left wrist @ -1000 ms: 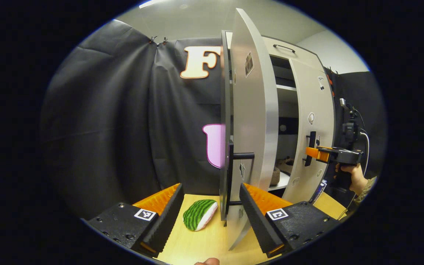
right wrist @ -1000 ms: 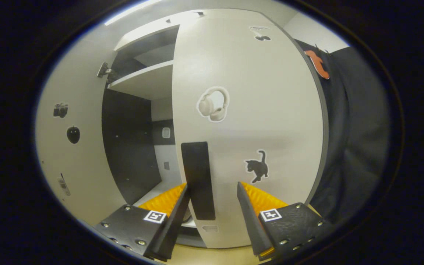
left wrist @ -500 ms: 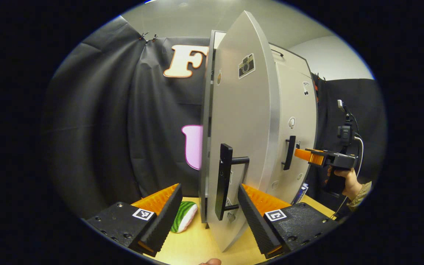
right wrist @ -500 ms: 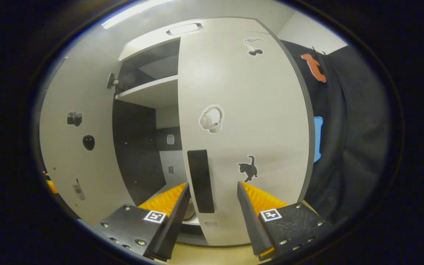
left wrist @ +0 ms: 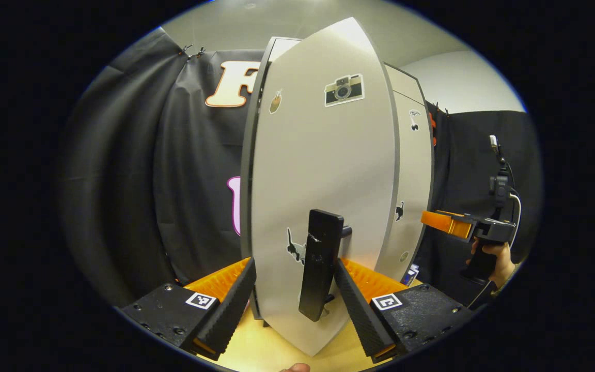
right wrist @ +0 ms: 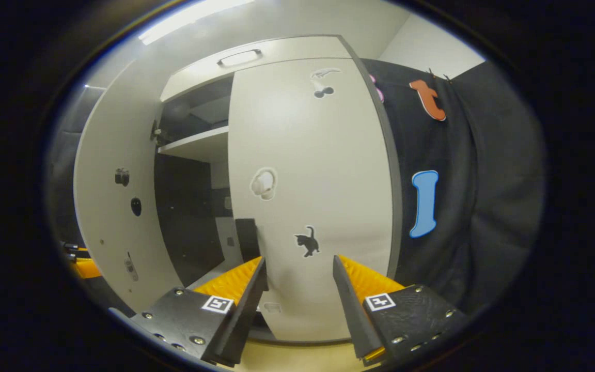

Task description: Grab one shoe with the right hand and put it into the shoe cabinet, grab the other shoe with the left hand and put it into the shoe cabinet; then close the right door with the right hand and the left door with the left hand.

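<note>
The white shoe cabinet's left door [left wrist: 323, 170], with a camera sticker, stands partly open. Its black handle [left wrist: 321, 268] lies between the fingers of my open left gripper [left wrist: 295, 264]; I cannot tell whether a finger touches it. Behind it the right door [left wrist: 413, 175] looks nearly flush with the cabinet. In the right gripper view my right gripper [right wrist: 297, 263] is open, a short way back from the right door [right wrist: 308, 196] with its cat sticker and black handle [right wrist: 248, 240]. A dark gap [right wrist: 189, 206] between the doors shows a shelf. The left door [right wrist: 111, 206] stands at the left.
The cabinet stands on a light wooden tabletop [left wrist: 256, 354]. A hand [left wrist: 489, 258] holds the right gripper [left wrist: 447, 222] to the right of the cabinet. The left gripper [right wrist: 84, 267] peeks past the left door's edge. Black cloth hangs behind and beside the cabinet.
The left door has swung far toward shut with my left gripper at its handle, hiding a green striped thing on the table. My right gripper has drawn back from the right door's handle.
</note>
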